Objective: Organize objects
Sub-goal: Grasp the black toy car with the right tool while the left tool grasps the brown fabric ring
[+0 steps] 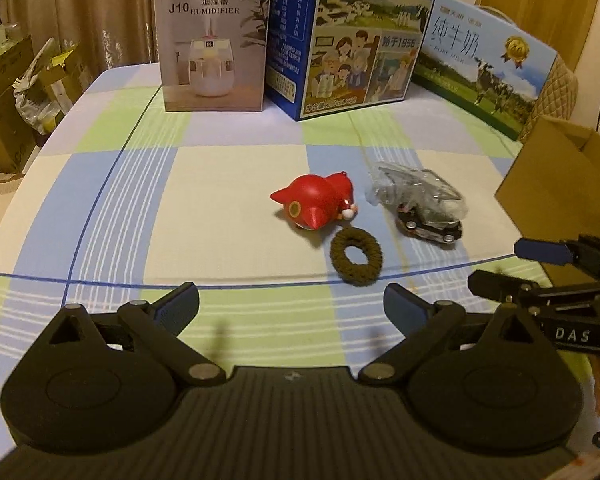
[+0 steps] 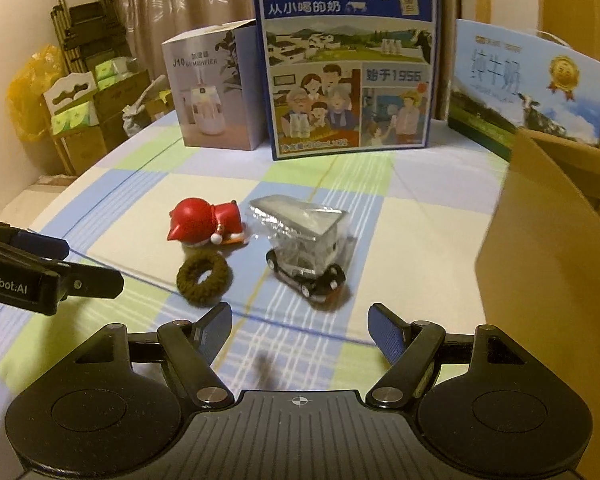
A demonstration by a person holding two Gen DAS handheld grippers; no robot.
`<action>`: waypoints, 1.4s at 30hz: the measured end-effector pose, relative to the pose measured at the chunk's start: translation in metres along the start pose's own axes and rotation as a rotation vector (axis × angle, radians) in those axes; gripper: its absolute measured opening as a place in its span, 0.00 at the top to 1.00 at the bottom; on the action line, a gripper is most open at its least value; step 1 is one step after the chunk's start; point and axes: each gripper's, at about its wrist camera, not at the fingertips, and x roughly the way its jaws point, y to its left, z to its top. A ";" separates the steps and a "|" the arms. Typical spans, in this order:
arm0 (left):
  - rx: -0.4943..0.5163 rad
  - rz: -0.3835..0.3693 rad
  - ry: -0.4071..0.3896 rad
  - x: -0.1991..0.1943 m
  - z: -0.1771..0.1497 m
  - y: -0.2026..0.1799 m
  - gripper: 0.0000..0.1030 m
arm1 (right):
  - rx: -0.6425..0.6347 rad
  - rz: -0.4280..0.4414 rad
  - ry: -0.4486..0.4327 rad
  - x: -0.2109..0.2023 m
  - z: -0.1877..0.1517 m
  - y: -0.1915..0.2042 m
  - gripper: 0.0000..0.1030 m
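1. Grippers are both standing open and empty: left gripper (image 1: 292, 308), right gripper (image 2: 300, 326).
2. Crinkly clear-wrapped black toy car (image 2: 306, 252) is sitting just ahead of the right gripper, beside the brown cardboard box (image 2: 548, 248).
3. Wrapping is risking slipping from the pads.

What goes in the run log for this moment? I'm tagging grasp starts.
phase: approach | left gripper: open, empty | right gripper: open, empty | red toy, hair tie, bagged toy car: on table, untouched

Checked tablecloth (image 1: 220, 200) carries red toy (image 1: 312, 204), hair tie (image 1: 356, 256), wrapped car (image 1: 424, 208), boxes (image 1: 214, 40).
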 end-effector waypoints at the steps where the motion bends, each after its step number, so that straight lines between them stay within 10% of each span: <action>1: -0.002 0.002 0.003 0.003 0.001 0.002 0.07 | -0.013 -0.005 0.003 0.005 0.002 -0.001 0.29; 22: 0.030 -0.004 0.003 0.038 0.010 0.004 0.09 | -0.138 0.033 -0.008 0.063 0.015 -0.005 0.30; 30: 0.036 -0.012 0.012 0.041 0.008 0.000 0.09 | -0.165 0.063 0.011 0.064 0.012 -0.003 0.71; 42: 0.056 -0.038 -0.001 0.042 0.006 -0.011 0.11 | -0.061 0.061 0.104 0.043 0.008 -0.010 0.71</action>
